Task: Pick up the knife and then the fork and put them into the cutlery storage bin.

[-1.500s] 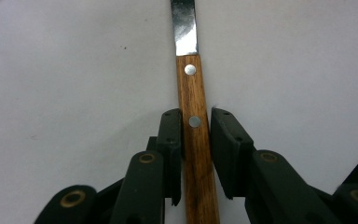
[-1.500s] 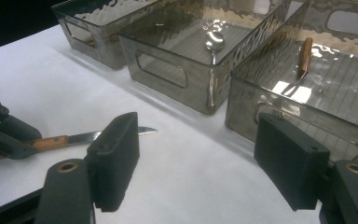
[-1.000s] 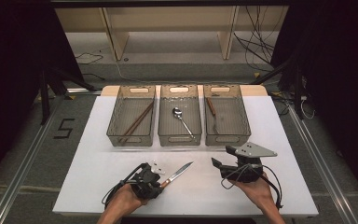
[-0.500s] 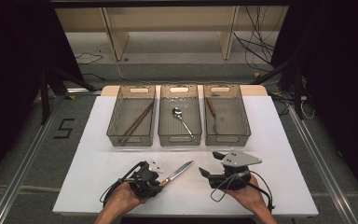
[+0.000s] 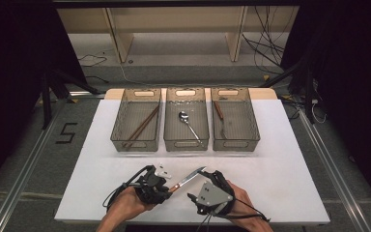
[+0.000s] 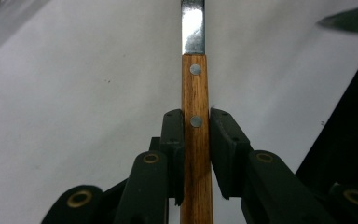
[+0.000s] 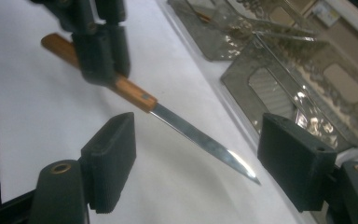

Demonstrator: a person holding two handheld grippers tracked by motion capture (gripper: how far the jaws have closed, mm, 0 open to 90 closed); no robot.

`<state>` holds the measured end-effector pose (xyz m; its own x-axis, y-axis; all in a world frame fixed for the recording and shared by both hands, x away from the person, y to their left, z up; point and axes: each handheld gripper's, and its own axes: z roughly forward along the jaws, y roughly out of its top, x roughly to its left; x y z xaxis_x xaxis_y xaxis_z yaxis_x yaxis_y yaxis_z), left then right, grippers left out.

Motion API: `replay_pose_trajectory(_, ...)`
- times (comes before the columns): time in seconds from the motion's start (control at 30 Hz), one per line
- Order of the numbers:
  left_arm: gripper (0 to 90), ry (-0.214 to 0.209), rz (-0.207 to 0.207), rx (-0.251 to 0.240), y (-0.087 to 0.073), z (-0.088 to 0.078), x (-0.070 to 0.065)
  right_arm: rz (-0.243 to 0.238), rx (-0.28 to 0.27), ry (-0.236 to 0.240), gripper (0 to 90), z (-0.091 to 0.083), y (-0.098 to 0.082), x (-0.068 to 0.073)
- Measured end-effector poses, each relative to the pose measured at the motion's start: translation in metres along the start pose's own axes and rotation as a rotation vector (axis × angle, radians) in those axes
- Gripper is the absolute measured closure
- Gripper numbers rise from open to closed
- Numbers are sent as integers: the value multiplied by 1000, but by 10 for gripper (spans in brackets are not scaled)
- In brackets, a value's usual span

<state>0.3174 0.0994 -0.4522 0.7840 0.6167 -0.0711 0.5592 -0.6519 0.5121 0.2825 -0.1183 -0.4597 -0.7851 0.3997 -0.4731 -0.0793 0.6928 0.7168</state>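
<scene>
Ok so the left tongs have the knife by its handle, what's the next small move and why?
Probably ease the right tongs forward and close them on the blade of the knife. Their jaws stand open on either side of it, not touching, while the left tongs clamp the wooden handle, so it looks like a handover.

One sign can be read: a large dark numeral "5" [image 5: 66,133] marked on the grey floor to the left of the white table top [image 5: 290,159], seen in the high view. It stands just beside the table's left edge, level with the row of trays. Nothing else in the high view or in either gripper view carries legible writing, labels or brand marks.
</scene>
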Motion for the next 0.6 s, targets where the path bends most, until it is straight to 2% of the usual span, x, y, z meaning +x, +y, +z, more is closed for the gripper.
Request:
replay_pose_trajectory(0.3,757,-23,37,-5,11,-4,-6,-188,36,-73,331,6,2,17)
replay_pose_trajectory(0.5,757,-40,63,-12,19,-7,-10,-345,65,-134,400,9,1,25)
replay_pose_trajectory(0.6,757,-45,73,-14,23,-8,-11,-381,68,-158,430,10,1,27)
